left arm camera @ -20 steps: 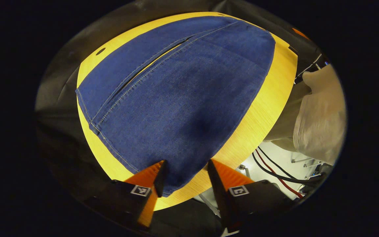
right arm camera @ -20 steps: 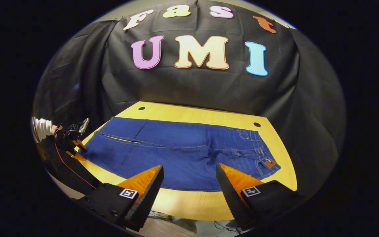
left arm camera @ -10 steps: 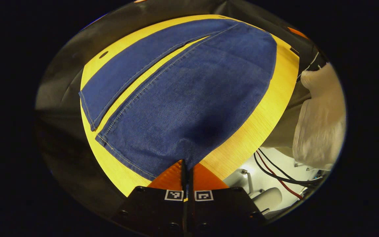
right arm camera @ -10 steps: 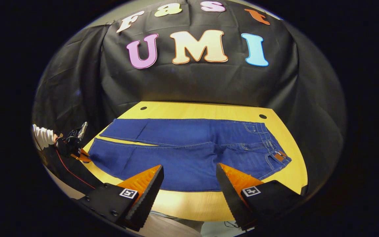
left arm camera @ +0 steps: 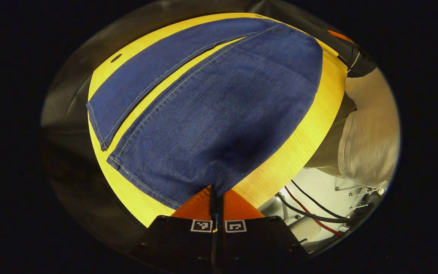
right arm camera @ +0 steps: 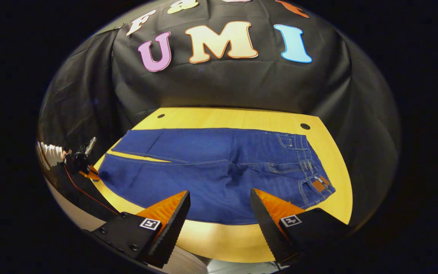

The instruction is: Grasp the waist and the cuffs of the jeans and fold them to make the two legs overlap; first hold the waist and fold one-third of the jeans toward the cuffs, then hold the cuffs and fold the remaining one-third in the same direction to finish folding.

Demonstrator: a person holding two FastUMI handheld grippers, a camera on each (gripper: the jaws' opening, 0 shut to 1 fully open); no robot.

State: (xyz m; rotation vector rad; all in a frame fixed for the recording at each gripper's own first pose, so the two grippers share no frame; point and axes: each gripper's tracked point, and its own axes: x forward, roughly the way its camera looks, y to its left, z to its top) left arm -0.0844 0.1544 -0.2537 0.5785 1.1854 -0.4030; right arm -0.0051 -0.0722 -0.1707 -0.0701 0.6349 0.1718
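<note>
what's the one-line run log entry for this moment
stage: leg overlap not yet done | left hand-held gripper: shut on near-leg cuff of jeans | right hand-held gripper: open, above table front edge | legs: flat, apart

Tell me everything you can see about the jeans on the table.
The jeans are dark blue denim with pale stitched seams, lying flat and unfolded on the wooden table. The legs are spread slightly apart, and the waist carries belt loops and a brown patch. The left gripper is shut on the near leg's cuff corner.
</note>
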